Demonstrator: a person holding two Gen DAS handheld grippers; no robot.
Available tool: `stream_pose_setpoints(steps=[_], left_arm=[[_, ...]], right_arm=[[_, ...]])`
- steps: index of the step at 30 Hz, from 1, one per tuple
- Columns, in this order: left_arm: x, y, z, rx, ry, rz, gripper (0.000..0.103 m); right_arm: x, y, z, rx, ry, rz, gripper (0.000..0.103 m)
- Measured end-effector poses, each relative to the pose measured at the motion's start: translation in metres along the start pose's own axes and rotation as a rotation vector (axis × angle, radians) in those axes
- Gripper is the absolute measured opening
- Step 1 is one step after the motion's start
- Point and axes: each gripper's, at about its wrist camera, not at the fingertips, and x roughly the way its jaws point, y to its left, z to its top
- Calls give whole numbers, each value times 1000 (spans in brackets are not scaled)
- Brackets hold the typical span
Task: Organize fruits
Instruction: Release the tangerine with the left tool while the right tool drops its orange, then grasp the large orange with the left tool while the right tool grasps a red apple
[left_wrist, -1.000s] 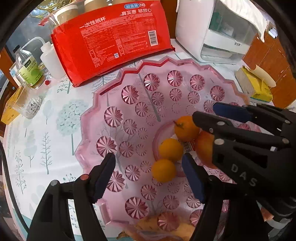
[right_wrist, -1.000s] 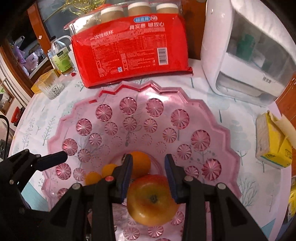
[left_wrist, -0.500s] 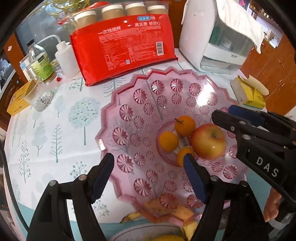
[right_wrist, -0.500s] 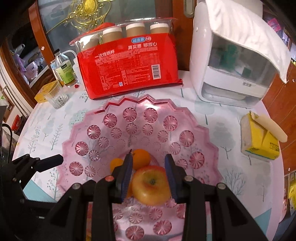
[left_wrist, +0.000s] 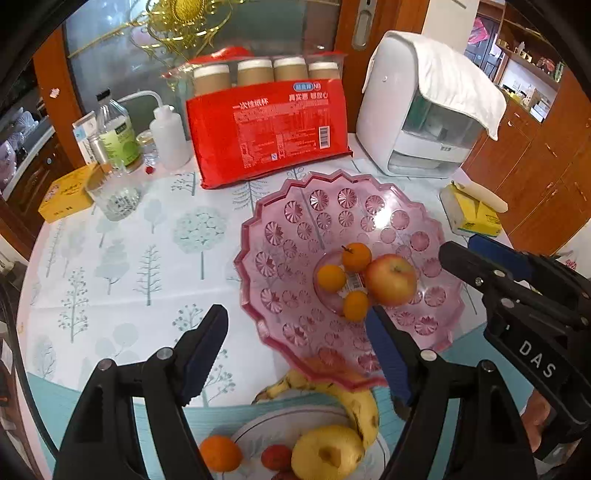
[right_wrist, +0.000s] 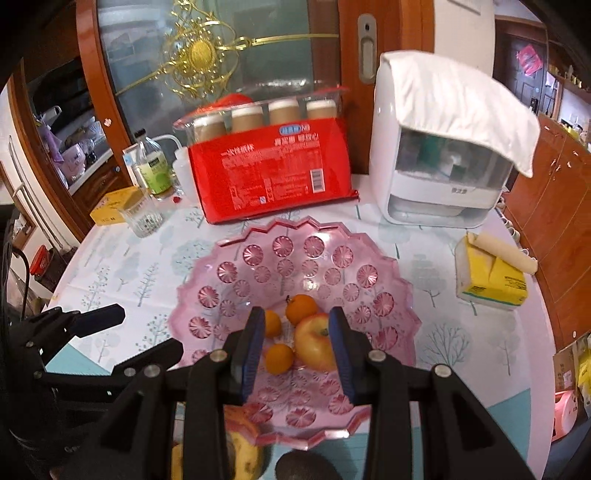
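Apple sits at the pink bowl's three o'clock beside three oranges; both hand-held grippers, left and right, hang empty, jaws spread, ready for the next fruit.

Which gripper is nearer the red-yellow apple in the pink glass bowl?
Right. The right gripper hovers open just behind the red-yellow apple in the pink glass bowl, framing it between its jaws. The left gripper sits farther back, over the bowl's near rim, also open.
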Motion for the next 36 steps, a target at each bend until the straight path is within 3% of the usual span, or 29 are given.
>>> stream_pose_setpoints(steps=[21, 36], left_arm=[[-73, 23, -48, 39, -50, -11, 76], [-87, 46, -83, 55, -60, 1, 76]], right_arm=[[-77, 27, -57, 72, -48, -2, 36], [-97, 45, -100, 86, -49, -16, 36]])
